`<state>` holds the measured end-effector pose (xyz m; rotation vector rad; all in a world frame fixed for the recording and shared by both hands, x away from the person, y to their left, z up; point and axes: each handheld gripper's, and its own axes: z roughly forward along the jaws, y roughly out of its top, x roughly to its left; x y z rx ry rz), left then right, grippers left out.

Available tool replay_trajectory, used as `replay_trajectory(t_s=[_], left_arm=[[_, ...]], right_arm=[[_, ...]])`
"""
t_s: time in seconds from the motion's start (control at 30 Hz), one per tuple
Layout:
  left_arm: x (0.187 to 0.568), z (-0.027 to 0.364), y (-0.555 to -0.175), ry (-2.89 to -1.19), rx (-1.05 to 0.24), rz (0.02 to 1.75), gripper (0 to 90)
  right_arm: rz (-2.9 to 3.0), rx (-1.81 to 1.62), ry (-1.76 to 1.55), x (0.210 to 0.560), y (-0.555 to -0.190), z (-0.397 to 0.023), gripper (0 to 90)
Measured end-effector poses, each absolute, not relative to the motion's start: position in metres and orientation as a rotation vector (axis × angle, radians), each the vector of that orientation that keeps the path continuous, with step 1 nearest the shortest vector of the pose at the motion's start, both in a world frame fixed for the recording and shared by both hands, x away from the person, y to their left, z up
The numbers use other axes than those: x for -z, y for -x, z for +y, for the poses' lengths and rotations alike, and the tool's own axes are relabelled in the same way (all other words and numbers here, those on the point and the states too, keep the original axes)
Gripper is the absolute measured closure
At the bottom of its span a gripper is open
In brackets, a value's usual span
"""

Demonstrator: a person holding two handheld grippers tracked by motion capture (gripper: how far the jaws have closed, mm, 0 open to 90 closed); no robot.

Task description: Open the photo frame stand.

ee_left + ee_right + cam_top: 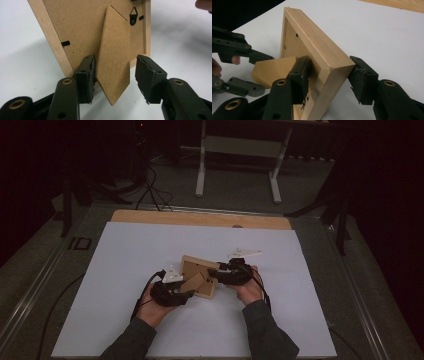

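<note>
Two hands reach in from your side of the bench, one on each claw, and both meet at the wooden picture frame (199, 276) lying near the middle of the white sheet (125, 270).

Your left claw (115, 75) comes at the frame from its near left corner. Its jaws stand apart on either side of the fibreboard easel stand (113, 62); one pad touches the stand's edge, the other is clear of it, so nothing is clamped.

Your right claw (331, 75) comes from the frame's right and is clenched on the frame's corner, one jaw inside against the back, the other on the outer face.

The frame shows its back: pale wood rim, brown backing board (75, 27), small black turn clips, a black hanging loop (134, 17). The stand is swung out from the backing.
</note>
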<state>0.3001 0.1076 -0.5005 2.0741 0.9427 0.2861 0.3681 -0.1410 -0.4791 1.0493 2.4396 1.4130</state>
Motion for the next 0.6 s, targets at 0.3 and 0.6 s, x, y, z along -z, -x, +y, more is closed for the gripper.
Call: replay_trajectory(t_s=[0.3,0.6], left_arm=[[0.5016,0.1107,-0.3022,-2.075,-0.219,0.954,62.1],[0.5019,0.1113,-0.3029,-2.083,-0.204,0.960,64.8]], right_arm=[[2.451,-1.441,-1.012,0.4760,-0.3655,-0.1419,54.2],[2.454,-1.441,-0.991,0.4741,-0.3633,-0.1413,54.5]])
